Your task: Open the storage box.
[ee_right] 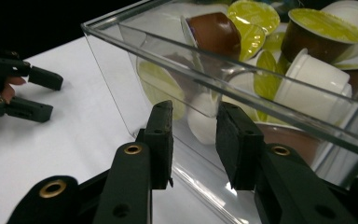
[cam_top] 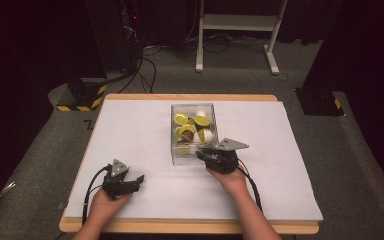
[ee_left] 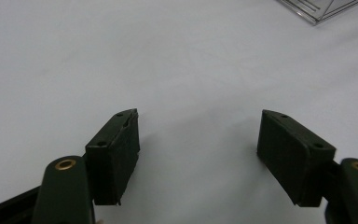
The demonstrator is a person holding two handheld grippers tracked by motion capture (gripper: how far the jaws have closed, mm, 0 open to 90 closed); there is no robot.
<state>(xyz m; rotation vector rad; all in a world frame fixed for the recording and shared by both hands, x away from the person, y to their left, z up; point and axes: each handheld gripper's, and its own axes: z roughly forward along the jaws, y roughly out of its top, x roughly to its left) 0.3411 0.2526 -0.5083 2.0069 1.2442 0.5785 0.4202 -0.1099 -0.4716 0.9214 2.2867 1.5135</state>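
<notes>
Clear plastic box [cam_top: 194, 131] mid-table on white sheet [cam_top: 130, 130], full of coffee pods [ee_right: 307, 79]: brown and white cups, lime-green lids. Right gripper [cam_top: 207, 151] at box's near wall; jaws narrow, straddling clear wall [ee_right: 196, 121]; pad contact probably none, hard to tell through the plastic. Left gripper [cam_top: 139, 178] rests on sheet, well apart from box, jaws wide, nothing between.
</notes>
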